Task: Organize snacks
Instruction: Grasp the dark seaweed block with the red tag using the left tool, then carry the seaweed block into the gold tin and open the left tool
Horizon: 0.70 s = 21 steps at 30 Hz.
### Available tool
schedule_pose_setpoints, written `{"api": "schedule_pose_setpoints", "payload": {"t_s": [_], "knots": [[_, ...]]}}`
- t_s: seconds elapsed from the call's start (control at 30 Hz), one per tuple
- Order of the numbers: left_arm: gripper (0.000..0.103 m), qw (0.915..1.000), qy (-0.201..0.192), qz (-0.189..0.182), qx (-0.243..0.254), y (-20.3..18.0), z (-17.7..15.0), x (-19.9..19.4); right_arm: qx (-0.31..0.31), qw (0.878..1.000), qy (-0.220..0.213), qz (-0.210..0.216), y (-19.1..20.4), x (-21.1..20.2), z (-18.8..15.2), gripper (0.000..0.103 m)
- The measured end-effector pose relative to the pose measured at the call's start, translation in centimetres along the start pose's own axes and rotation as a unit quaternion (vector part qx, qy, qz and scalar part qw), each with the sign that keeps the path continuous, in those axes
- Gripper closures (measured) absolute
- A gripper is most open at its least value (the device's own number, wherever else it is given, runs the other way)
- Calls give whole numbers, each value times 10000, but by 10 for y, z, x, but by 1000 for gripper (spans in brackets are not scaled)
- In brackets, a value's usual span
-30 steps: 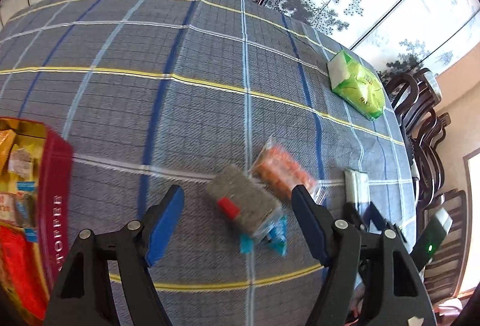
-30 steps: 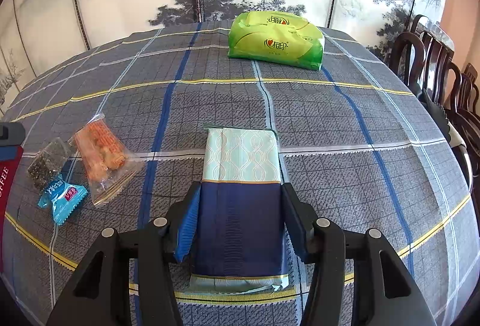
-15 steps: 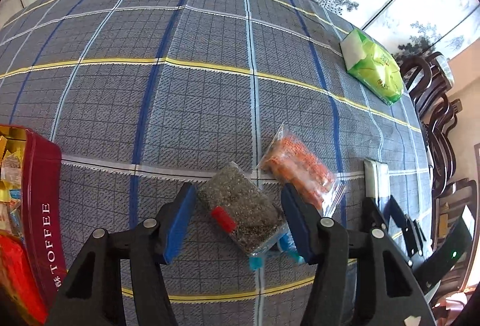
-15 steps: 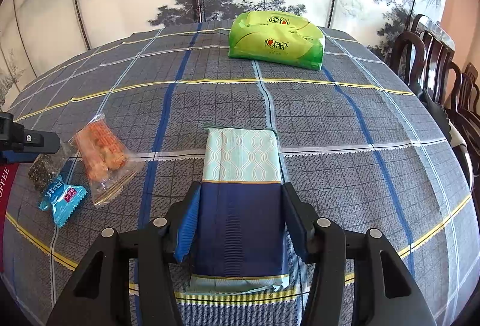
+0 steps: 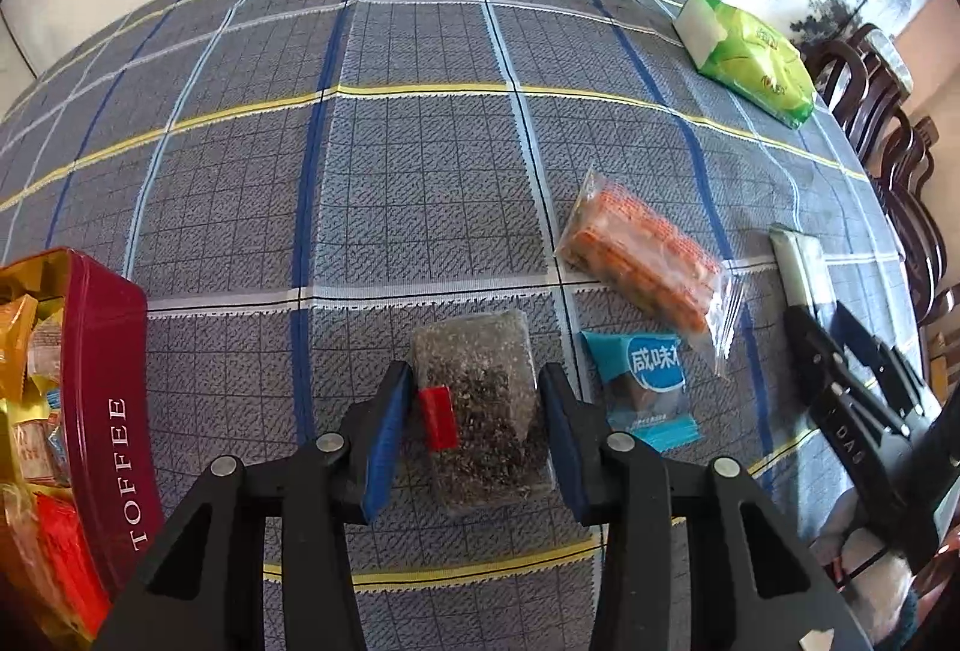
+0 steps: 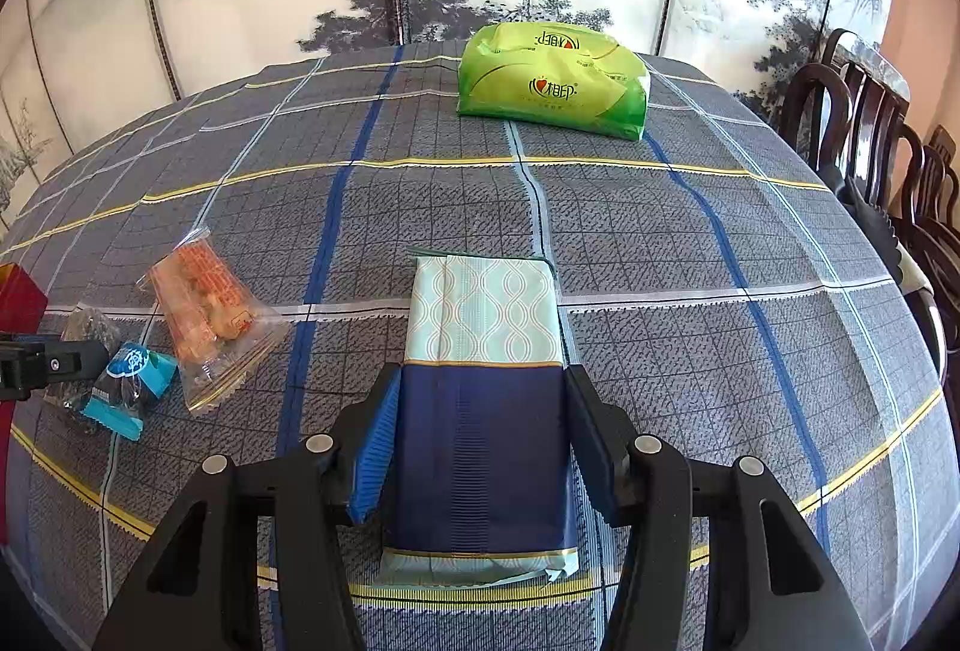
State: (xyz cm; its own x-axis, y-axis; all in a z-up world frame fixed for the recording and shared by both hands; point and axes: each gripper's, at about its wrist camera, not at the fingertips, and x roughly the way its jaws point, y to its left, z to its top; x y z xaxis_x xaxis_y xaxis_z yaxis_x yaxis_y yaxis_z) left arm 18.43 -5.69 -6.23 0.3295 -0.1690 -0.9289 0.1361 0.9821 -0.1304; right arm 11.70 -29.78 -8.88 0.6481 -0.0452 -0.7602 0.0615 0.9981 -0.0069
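Table covered by a grey plaid cloth with blue, white and yellow stripes (image 5: 420, 159). Lying directly on it: a red metal tin lettered TOFFEE (image 5: 114, 411) at the left edge; a clear packet of dark seeds (image 5: 480, 405); a blue wrapped snack (image 5: 648, 387); a clear bag of orange crackers (image 5: 642, 261); a navy-and-mint patterned pack (image 6: 480, 399); a green tissue pack (image 6: 552, 81) at the far side.

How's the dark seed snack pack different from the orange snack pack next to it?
The dark seed pack is grey-black with a red tag; the orange pack holds orange pieces. The dark seed pack lies between the closing left tongs; the orange pack lies free on the tablecloth. Both wrappers are clear plastic.
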Motion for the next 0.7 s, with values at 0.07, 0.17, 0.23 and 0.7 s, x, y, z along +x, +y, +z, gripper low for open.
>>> {"api": "schedule_pose_setpoints", "payload": {"t_s": [0.07,0.17,0.23,0.7], "knots": [[70,9999,-29,80,137,-2,-5,-1,-1,10000,0,-2,0,0,0,49],[71,9997,-61,136,214,1,-12,-5,1,10000,0,0,0,0,0,49],[71,9995,-72,154,250,2,-16,-8,0,10000,0,0,0,0,0,49],[71,9968,-441,354,564,11,-46,-55,-12,10000,11,-19,0,0,0,49]]}}
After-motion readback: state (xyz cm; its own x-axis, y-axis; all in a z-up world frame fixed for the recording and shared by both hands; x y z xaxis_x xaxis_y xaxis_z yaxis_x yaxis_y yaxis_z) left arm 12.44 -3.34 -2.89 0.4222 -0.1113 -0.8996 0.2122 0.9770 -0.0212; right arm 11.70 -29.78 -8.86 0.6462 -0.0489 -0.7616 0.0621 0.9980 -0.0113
